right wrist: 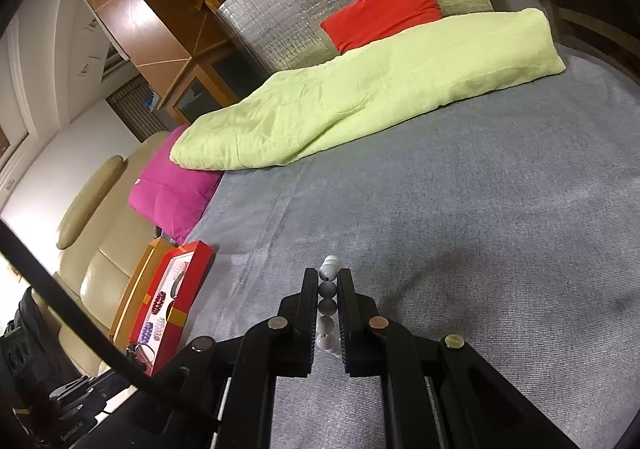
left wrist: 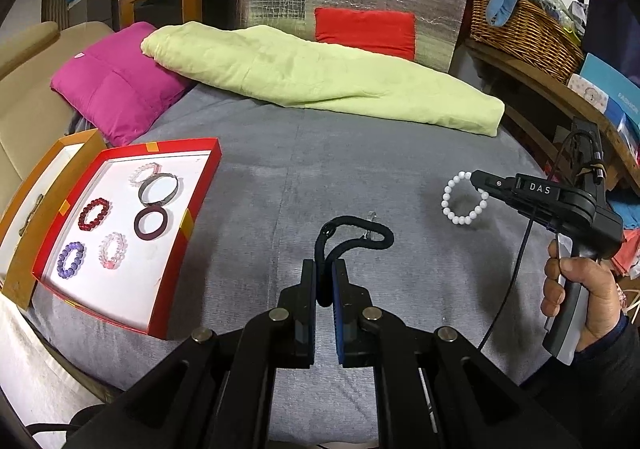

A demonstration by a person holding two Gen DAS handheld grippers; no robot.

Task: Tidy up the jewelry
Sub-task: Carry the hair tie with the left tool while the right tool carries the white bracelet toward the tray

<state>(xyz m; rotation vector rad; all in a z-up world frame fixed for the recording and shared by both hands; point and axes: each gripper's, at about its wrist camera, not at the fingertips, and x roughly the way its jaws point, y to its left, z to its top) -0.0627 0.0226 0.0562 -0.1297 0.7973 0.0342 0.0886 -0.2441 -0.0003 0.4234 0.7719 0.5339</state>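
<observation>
The left gripper (left wrist: 325, 281) is pinched onto a black cord necklace (left wrist: 352, 233), the cord running down between the pads while its loop rests on the grey bed cover (left wrist: 360, 153) just ahead. The cord looks soft, light and limp; it will likely sag and swing when lifted, so a hold near the middle of the loop should carry it more evenly than a hold at one end. A small clear piece sits on it, too small to identify.

The right gripper (right wrist: 329, 303) is clamped on a white bead bracelet (right wrist: 328, 301), held clear of the cover near the bed's right edge. The beads appear hard, smooth and round, so they may roll or slip between the pads; a grip across one bead, as here, seems adequate given the low weight.

Toward the bed's near left corner lies the red tray (left wrist: 200, 201), holding bead bracelets and two bangles. A green blanket (left wrist: 320, 77) lies along the far edge.
</observation>
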